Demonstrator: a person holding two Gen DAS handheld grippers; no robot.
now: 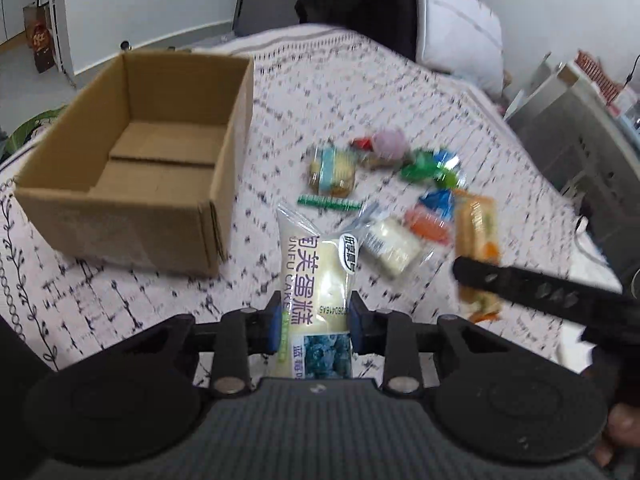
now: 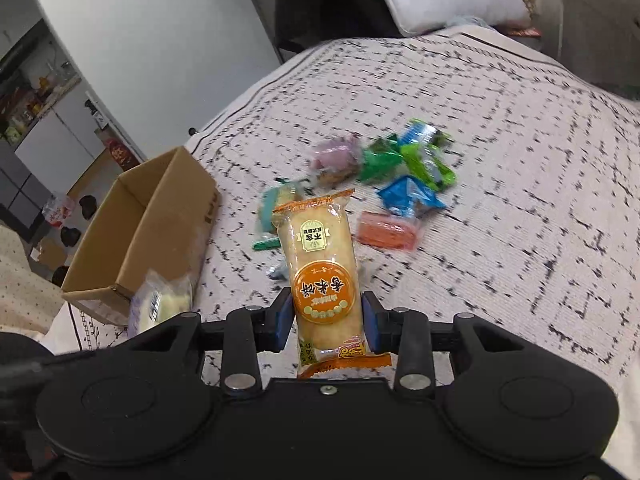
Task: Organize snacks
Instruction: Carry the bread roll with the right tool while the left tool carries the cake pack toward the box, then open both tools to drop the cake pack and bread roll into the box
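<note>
At the far left of the patterned white bedspread [image 1: 400,92], an open brown cardboard box [image 1: 132,160] is being observed standing upright, its interior holding nothing that can be seen. To its right and nearer, a long pale cake packet with blue print [image 1: 316,280] is being held off the bedspread by the left gripper [image 1: 314,320]. The blue pads [image 1: 274,324] are being pressed against both sides of the packet, so the jaws are closed on it with only the packet's width between them. In the right wrist view the same cake packet [image 2: 160,304] is being seen blurred just in front of the box [image 2: 132,232].

Further right, a loose pile of small snacks is being left lying on the bedspread [image 2: 500,160]: a clear packet of round biscuits with a pale blue label [image 1: 332,172], a thin green strip [image 1: 328,202], a white wrapped bar [image 1: 390,250], a pink-purple wrapped sweet [image 1: 388,142], green foil wrappers [image 1: 424,168], a blue wrapper [image 1: 436,200] and an orange flat packet [image 1: 428,224]. Finer detail is being lost to blur.

At the right, an orange-labelled rice cracker packet [image 2: 324,276] is being gripped by the right gripper [image 2: 326,320], its blue pads [image 2: 370,324] being pressed on the packet's lower half, with the packet being held clear of the bedspread. In the left wrist view this packet [image 1: 478,248] is being crossed by a black finger of the right gripper [image 1: 520,284].
</note>
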